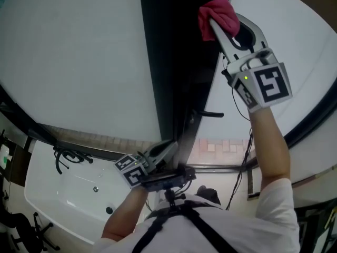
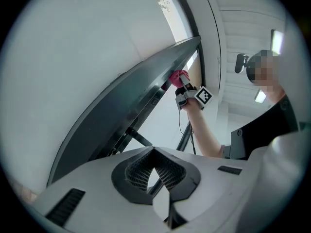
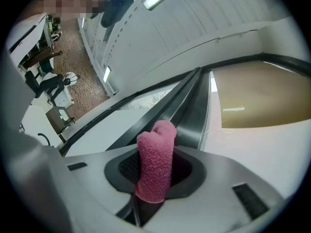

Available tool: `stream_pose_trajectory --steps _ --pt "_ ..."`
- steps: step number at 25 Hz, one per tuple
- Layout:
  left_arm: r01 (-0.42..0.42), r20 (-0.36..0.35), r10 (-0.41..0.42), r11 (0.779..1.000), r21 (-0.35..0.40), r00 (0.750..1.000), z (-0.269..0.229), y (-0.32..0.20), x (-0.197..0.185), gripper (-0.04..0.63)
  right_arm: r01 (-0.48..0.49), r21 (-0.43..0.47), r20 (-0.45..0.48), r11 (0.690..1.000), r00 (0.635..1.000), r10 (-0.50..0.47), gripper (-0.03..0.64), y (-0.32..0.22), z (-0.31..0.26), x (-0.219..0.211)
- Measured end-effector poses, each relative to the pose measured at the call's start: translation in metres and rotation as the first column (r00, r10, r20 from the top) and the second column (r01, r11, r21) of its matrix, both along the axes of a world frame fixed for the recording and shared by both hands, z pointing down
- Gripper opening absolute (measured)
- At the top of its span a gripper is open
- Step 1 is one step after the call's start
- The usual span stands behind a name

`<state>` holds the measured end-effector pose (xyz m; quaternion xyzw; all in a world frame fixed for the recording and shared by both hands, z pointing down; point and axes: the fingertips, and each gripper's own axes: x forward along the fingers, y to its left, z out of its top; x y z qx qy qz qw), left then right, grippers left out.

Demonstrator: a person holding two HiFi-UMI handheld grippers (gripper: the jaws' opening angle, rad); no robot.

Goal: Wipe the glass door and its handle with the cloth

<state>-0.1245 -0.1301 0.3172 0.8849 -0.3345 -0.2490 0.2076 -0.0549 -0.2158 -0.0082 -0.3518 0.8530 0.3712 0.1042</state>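
My right gripper point(image 1: 213, 21) is raised high and shut on a pink cloth point(image 1: 217, 13), pressing it to the dark frame point(image 1: 179, 62) of the glass door. Frosted white glass panels point(image 1: 79, 62) lie on both sides of the frame. The right gripper view has the cloth point(image 3: 156, 159) standing up between the jaws against the frame point(image 3: 192, 106). A short dark handle bar point(image 1: 209, 114) sticks out of the frame lower down. My left gripper point(image 1: 171, 147) sits low beside the frame, its tips point(image 2: 154, 152) together with nothing between them. From there the cloth point(image 2: 178, 76) shows far up the frame point(image 2: 131, 101).
A white basin point(image 1: 73, 194) with a black tap point(image 1: 67, 157) lies at lower left. A black cable point(image 1: 245, 157) hangs from my right gripper. Chairs and desks point(image 3: 53, 89) stand in the room behind. A black chest rig point(image 1: 168, 182) sits just under the left gripper.
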Motion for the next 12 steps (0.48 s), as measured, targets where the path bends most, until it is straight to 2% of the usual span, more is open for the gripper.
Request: stream_pose_trajectory --steps 3,12 --pt "0.012 0.019 -0.012 1.0 0.011 1.0 -0.003 -0.003 -0.005 -0.008 0.013 0.039 0.014 0.999 1.0 -0.014 0.098 0.001 -0.031 -0.004" --pt "0.054 0.016 -0.054 0.998 0.013 0.998 -0.001 -0.009 -0.026 -0.008 0.016 0.172 0.02 0.985 1.0 -0.02 0.098 0.015 -0.096 -0.019"
